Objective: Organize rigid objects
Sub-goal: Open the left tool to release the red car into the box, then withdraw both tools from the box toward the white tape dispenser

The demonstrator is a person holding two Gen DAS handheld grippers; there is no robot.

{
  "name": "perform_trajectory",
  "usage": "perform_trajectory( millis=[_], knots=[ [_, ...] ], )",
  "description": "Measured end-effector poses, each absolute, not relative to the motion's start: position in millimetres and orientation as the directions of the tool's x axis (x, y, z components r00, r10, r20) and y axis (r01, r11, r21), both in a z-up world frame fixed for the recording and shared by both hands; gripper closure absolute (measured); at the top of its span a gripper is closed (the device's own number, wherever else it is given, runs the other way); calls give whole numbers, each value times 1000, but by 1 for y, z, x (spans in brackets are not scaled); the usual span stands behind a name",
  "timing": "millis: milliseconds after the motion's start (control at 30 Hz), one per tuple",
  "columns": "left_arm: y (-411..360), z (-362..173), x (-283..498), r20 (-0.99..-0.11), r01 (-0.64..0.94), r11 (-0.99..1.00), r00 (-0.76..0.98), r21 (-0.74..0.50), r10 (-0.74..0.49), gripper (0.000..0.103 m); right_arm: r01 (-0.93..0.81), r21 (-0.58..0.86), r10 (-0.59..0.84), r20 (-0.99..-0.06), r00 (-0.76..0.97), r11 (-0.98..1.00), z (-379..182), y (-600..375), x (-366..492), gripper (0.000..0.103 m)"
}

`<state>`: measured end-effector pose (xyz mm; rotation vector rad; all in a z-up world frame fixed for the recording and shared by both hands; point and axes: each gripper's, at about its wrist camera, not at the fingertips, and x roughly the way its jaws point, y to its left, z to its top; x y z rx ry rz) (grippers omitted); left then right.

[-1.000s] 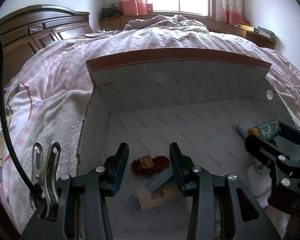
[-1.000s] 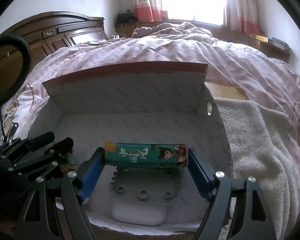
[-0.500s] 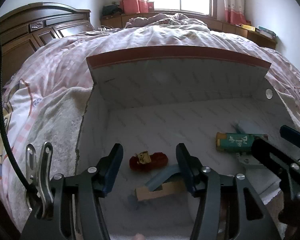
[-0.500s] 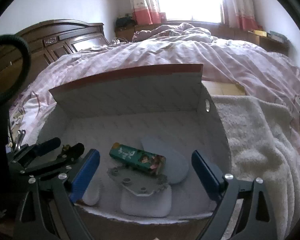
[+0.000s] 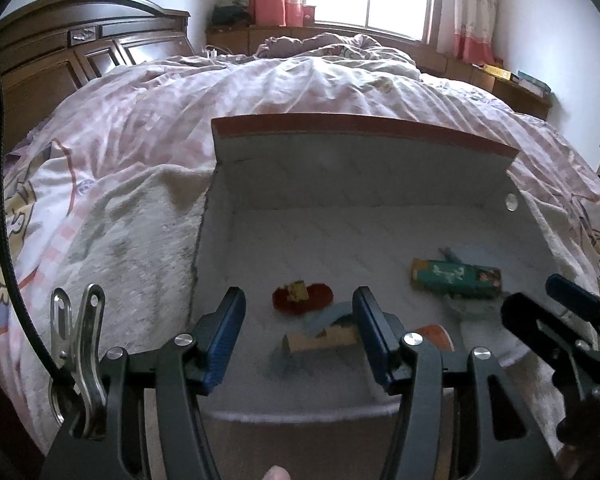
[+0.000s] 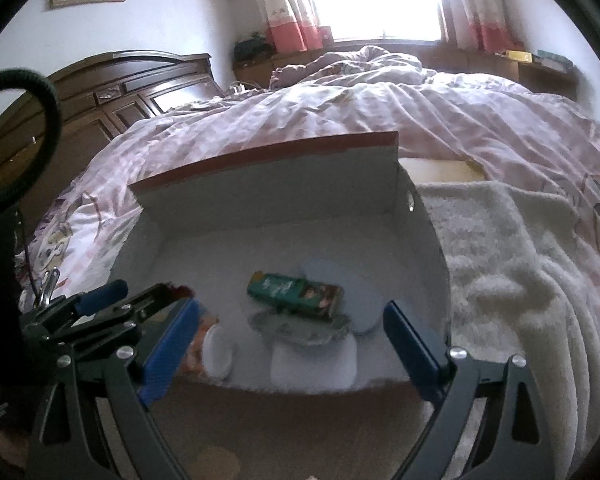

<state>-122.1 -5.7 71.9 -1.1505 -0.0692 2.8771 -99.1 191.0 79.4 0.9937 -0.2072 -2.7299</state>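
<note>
Presently: green tin [image 6: 296,295] lying flat in white box [image 6: 424,240], atop grey plate [image 6: 300,326] | right gripper [image 6: 292,344] jaws apart, empty, outside near wall | left gripper [image 5: 296,332] jaws apart, empty, above wooden block [image 5: 324,336] and red toy [image 5: 302,298] | risk: tin likely to slide off the tilted plate if box is nudged.

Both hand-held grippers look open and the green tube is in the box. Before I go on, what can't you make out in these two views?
- Orange item: left wrist view, mostly behind the left hand-held gripper; a blurred sliver in the right view.
- Gray plate under the green tube: right wrist view, blurred, type unclear.
- Red object: too blurred to identify.
- Box near wall: cut off behind gripper frames.
</note>
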Motion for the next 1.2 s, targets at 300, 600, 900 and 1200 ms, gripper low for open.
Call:
perform_trajectory(
  millis=[300, 600, 900, 1200],
  knots=[
    [-8, 78, -83, -691, -50, -998, -720, -41, 65, 46, 193, 212, -286, -655, -700, -958, 78, 193, -65, 7],
    [-5, 68, -42, -711, -76, -996, -699, -37, 80, 46, 210, 227, -309, -697, -647, -951, 70, 206, -30, 7],
    [-2, 69, -11, -708, -110, -993, -699, -28, 98, 46, 201, 228, -304, -715, -629, -953, 66, 211, 0, 7],
    [-5, 53, 13, -734, -133, -990, -668, -40, 119, 46, 247, 198, -308, -761, -571, -948, 46, 196, 26, 11]
  ],
)
